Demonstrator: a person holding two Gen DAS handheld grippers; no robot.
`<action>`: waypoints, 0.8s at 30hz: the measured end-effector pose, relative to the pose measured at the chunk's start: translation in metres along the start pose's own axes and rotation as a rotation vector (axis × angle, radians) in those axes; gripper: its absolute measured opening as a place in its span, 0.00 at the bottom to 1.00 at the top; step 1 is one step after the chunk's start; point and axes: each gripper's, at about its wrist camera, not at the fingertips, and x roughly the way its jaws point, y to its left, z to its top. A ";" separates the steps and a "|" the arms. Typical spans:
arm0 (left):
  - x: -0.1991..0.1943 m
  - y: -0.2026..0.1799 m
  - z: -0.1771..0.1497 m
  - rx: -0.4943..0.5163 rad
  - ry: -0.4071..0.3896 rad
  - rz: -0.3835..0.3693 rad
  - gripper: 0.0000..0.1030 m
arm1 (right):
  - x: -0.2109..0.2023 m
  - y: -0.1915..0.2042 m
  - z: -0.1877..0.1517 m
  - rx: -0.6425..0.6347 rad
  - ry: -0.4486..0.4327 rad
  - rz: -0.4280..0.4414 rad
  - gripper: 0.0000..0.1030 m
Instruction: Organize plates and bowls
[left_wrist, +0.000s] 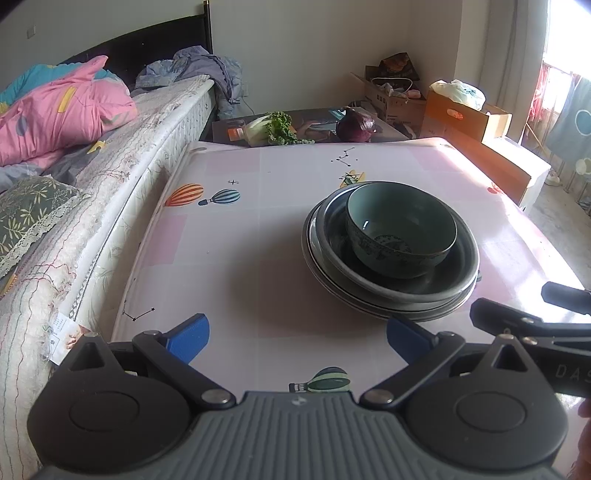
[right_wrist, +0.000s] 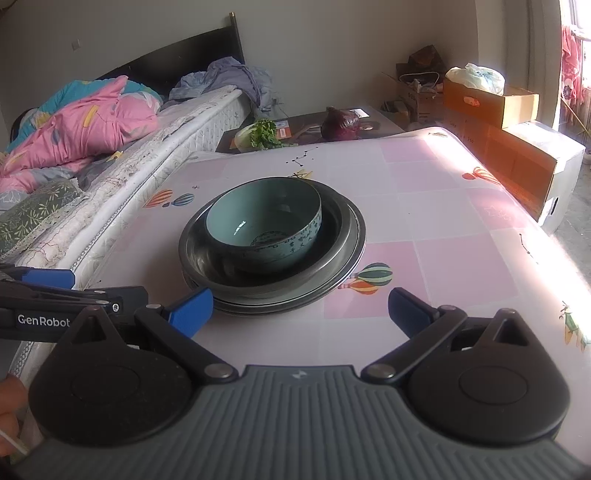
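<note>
My left gripper (left_wrist: 297, 338) hangs wide open, blue pads empty, just short of the stack's near rim. My right gripper (right_wrist: 300, 309) is likewise spread wide, gripping nothing, its left pad close by the plates' edge. The glazed teal ceramic bowl (left_wrist: 400, 229) sits inside a dark metal basin (right_wrist: 271, 258), which rests on stacked metal plates (left_wrist: 384, 308), all on the pink checked tablecloth (right_wrist: 424, 221) with balloon prints. Bed (left_wrist: 92, 147) on the left; purple cabbage (right_wrist: 340, 123) beyond the table.

celadon bowl (right_wrist: 264, 225) upright, empty | nested in stacked metal plates (right_wrist: 347, 236) (mid-table)
</note>
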 end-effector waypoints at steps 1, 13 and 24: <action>-0.001 0.000 0.000 0.001 -0.002 0.000 1.00 | -0.001 0.000 0.000 -0.003 0.001 -0.008 0.99; -0.006 0.000 -0.003 0.001 -0.006 -0.013 1.00 | -0.012 0.003 -0.001 -0.005 -0.004 -0.031 0.99; -0.008 -0.001 -0.003 0.001 -0.003 -0.016 1.00 | -0.013 0.003 -0.001 -0.009 -0.005 -0.035 0.99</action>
